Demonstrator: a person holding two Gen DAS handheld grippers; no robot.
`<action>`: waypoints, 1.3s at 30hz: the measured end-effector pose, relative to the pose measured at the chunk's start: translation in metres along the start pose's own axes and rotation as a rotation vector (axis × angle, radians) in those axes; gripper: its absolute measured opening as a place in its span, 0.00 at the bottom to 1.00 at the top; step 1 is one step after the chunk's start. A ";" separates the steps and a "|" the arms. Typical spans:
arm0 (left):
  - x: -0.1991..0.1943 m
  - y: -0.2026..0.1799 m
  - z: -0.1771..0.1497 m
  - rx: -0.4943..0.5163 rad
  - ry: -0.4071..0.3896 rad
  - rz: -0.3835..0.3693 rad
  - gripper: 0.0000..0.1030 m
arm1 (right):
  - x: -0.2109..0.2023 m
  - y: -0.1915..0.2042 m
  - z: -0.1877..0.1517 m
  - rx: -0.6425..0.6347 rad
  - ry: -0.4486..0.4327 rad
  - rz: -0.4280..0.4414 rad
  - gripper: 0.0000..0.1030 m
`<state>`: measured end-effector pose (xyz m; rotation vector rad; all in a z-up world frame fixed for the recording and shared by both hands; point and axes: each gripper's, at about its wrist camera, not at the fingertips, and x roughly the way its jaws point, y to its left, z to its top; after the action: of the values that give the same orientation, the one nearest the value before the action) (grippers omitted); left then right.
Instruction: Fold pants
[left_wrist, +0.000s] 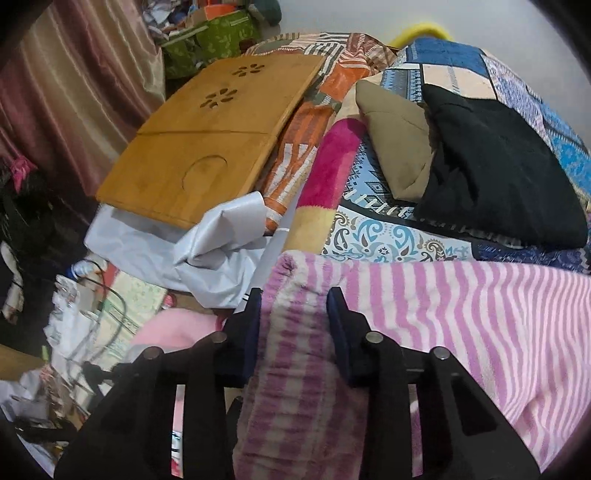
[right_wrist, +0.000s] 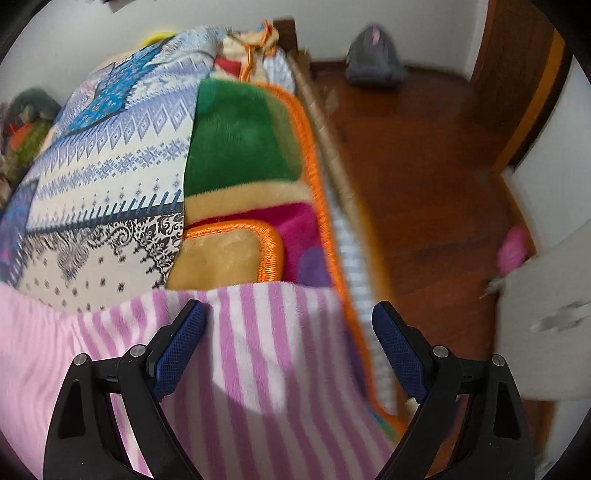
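Left wrist view: left gripper (left_wrist: 294, 295) jaws are clamped on a bunched fold of the striped pants (left_wrist: 461, 302); fabric is pinched between both blue pads. Right wrist view: right gripper (right_wrist: 288, 314) jaws are spread wide, nothing held, with the pants' (right_wrist: 258, 350) upper edge lying between them.

Pants are spread across the near part of the bed (right_wrist: 110, 177), fleecy, pink-and-white stripes, one piece. Right edge of the pants ends just beside the bed's side edge; beyond it wooden floor (right_wrist: 424, 184) is seen.

Ahead of the pants on the patterned bedspread: two folded garments, one black (left_wrist: 498, 166), one tan (left_wrist: 395, 140), touching each other. One wooden lap table (left_wrist: 210, 140) lies to the left on grey plastic sheeting (left_wrist: 207, 247). One multicolour blanket (right_wrist: 243, 147) lies along the bed's right side.
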<state>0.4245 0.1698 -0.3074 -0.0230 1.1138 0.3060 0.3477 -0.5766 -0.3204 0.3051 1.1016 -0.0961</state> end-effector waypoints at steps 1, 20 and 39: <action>-0.002 -0.002 0.001 0.012 -0.004 0.019 0.30 | 0.004 -0.005 0.002 0.042 0.006 0.060 0.65; -0.074 -0.009 0.036 0.021 -0.192 0.111 0.12 | -0.088 0.017 0.026 -0.028 -0.323 -0.130 0.06; -0.017 -0.010 0.028 0.027 -0.100 0.026 0.12 | -0.072 0.168 0.028 -0.394 -0.239 0.038 0.60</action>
<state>0.4450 0.1609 -0.2812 0.0301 1.0197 0.3122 0.3772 -0.4297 -0.2120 -0.0393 0.8542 0.1160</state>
